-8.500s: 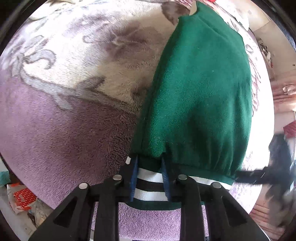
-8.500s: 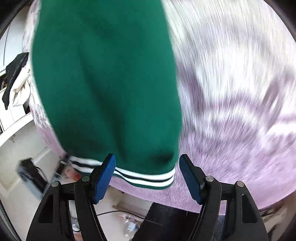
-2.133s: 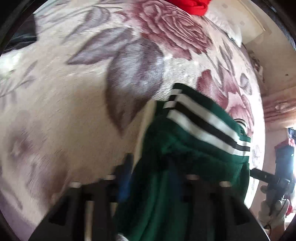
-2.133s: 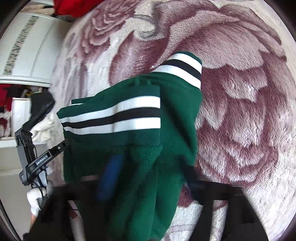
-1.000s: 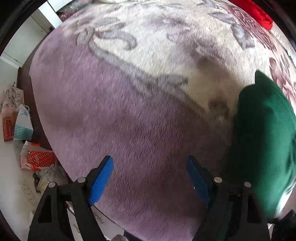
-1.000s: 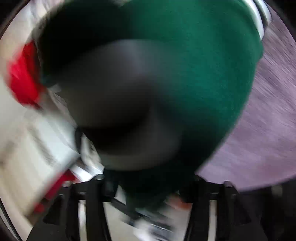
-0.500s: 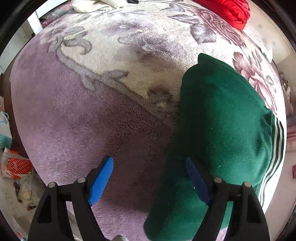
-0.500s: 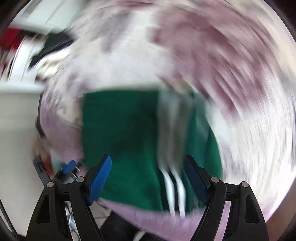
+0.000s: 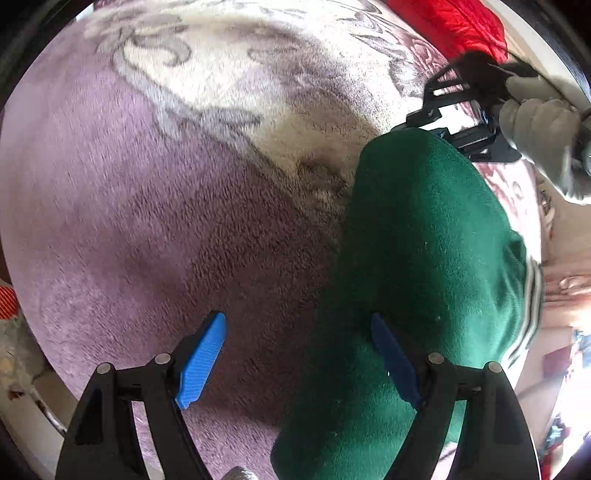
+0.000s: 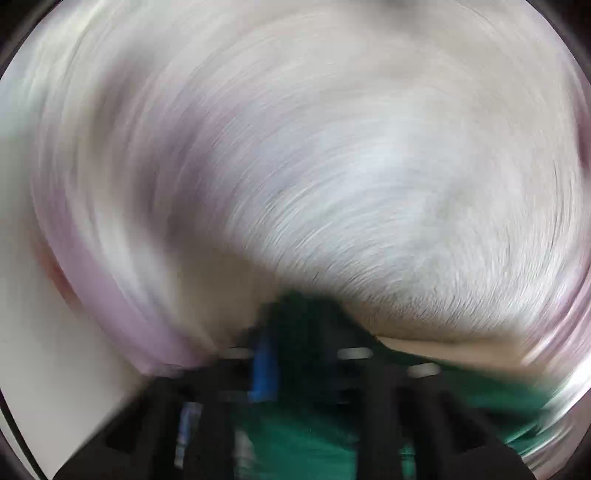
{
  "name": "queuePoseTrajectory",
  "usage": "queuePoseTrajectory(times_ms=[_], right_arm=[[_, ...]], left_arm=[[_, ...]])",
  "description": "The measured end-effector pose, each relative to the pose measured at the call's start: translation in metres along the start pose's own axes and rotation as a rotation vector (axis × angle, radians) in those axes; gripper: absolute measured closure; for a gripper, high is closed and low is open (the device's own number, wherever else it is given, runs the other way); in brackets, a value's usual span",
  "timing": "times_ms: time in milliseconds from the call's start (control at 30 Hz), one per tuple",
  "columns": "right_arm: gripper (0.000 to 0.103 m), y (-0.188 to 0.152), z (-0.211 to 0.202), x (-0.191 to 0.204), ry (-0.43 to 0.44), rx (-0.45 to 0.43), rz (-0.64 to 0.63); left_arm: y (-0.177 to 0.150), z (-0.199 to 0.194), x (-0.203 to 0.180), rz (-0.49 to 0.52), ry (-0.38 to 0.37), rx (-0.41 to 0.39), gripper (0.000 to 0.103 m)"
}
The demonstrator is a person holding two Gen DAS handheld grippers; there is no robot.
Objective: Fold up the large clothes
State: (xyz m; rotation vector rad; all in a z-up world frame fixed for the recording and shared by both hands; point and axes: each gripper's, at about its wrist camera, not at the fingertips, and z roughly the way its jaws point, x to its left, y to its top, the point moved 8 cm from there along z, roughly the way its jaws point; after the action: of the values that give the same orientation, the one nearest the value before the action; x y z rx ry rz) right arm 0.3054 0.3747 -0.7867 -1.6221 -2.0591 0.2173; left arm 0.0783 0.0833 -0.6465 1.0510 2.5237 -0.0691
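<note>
A folded green garment (image 9: 424, 258) with black and white striped trim lies on the plush floral blanket (image 9: 166, 203). My left gripper (image 9: 299, 354) is open over its near left edge, with the right finger against the cloth and the left finger over bare blanket. My right gripper (image 9: 443, 127), held by a gloved hand, sits at the garment's far end. The right wrist view is heavily blurred; there my right gripper (image 10: 299, 347) looks closed around green cloth (image 10: 306, 424).
A red garment (image 9: 454, 26) lies at the far edge of the blanket. The blanket's edge drops to the floor on the left, with clutter (image 9: 7, 306) below.
The right gripper has swung to the garment's far end and closed in on the cloth. The left gripper has edged right along the garment and stays open.
</note>
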Motion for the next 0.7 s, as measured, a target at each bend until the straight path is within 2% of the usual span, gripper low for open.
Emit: queuePoseTrajectory(times_ms=[33,67,133,167,200,267,367,433,467,500,533,567,600,633,700], right_arm=[[0.092,0.006,-0.005,-0.013,0.078,-0.002,0.104],[0.092,0.007,-0.008,-0.012,0.067,-0.007,0.073],[0.085,-0.006,-0.018,0.016,-0.033,-0.013,-0.190],[0.072,-0.014,-0.023,0.029,-0.096,-0.011,-0.292],[0.050,-0.022,-0.027,0.035,-0.148,-0.011,-0.361],[0.023,-0.032,-0.041,0.057,-0.205,-0.029,-0.474],[0.022,-0.029,-0.035,0.067,-0.329,-0.031,-0.538],[0.022,-0.029,-0.016,0.075,-0.381,0.040,-0.585],[0.027,-0.041,-0.006,0.065,-0.398,0.075,-0.617],[0.049,-0.050,0.009,0.066,-0.421,0.117,-0.677],[0.060,-0.057,0.023,0.060,-0.541,0.122,-0.757],[0.061,-0.062,0.034,0.054,-0.613,0.133,-0.796],[0.064,-0.061,0.040,0.050,-0.584,0.138,-0.731],[0.065,-0.052,0.039,0.042,-0.526,0.154,-0.584],[0.067,-0.030,0.026,0.021,-0.340,0.200,-0.221]], left_arm=[[-0.001,-0.001,0.001,-0.009,-0.013,0.011,0.023],[-0.003,-0.001,0.003,-0.012,-0.019,0.018,0.023],[-0.004,-0.004,0.010,-0.018,-0.016,0.024,0.023],[-0.003,-0.005,0.016,-0.022,-0.003,0.021,0.023],[-0.001,-0.004,0.024,-0.028,0.013,0.019,0.023],[0.004,0.000,0.039,-0.020,0.059,0.023,0.023],[0.016,0.007,0.064,-0.029,0.129,0.031,0.023],[0.022,0.009,0.076,-0.031,0.145,0.026,0.023],[0.025,0.010,0.081,-0.027,0.151,0.026,0.023],[0.028,0.013,0.084,-0.020,0.153,0.028,0.023],[0.031,0.016,0.084,-0.009,0.153,0.031,0.023],[0.032,0.018,0.084,0.001,0.154,0.032,0.023],[0.033,0.021,0.083,0.020,0.162,0.033,0.023],[0.035,0.022,0.080,0.036,0.169,0.036,0.022],[0.033,0.034,0.073,0.101,0.196,0.056,0.011]])
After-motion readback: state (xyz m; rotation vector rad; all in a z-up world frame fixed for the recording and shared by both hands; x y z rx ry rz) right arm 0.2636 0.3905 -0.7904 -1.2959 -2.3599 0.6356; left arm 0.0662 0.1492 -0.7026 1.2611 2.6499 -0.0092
